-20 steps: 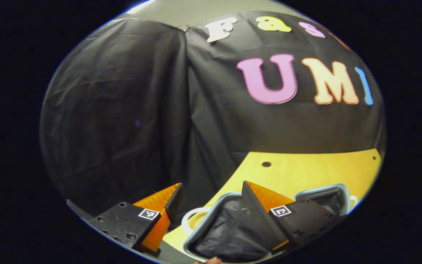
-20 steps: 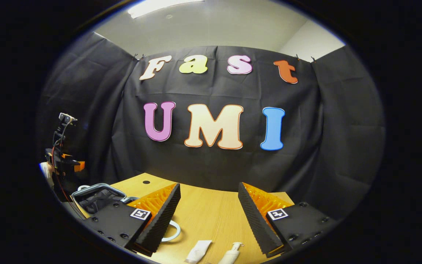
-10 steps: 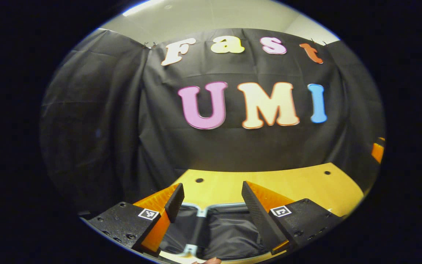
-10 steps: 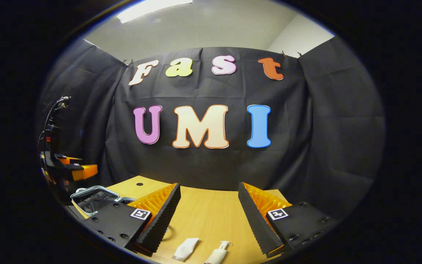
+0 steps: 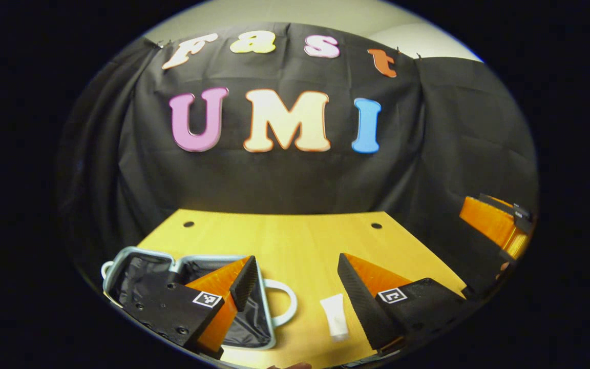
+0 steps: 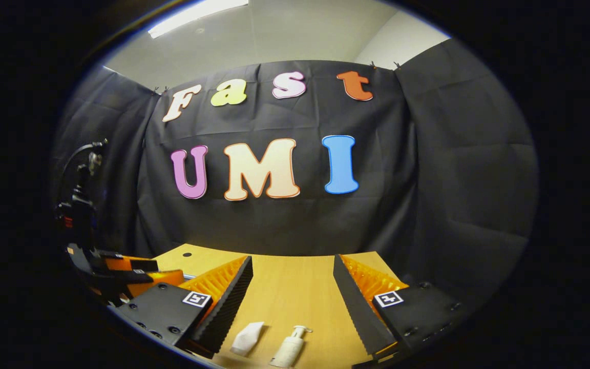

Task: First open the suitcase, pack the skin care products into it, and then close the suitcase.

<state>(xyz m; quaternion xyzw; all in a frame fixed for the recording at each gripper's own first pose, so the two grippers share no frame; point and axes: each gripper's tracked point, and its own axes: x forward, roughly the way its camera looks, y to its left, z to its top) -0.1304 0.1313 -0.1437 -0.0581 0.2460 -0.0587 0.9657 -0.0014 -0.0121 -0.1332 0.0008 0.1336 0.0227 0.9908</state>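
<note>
A small suitcase (image 5: 136,274) lies open on the wooden table (image 5: 285,241), grey-rimmed with black lining and a white handle (image 5: 287,306). My left gripper (image 5: 295,287) hovers open above the table, its left finger in front of the case's right half. A white tube (image 5: 335,318) lies just inside its right finger. In the right gripper view the same white tube (image 6: 246,338) and a white pump bottle (image 6: 289,349) lie on the table between the fingers of my open right gripper (image 6: 292,292), which holds nothing.
The right gripper (image 5: 494,225) shows at the far right of the left gripper view, off the table's edge. The left gripper (image 6: 126,269) sits low at the left of the right gripper view. Two small holes (image 5: 188,224) mark the table's back.
The left gripper's view has swung right: the suitcase slid from centre to lower left and the white tube came into sight. The right gripper turned slightly right, and the left gripper now covers the suitcase there.
</note>
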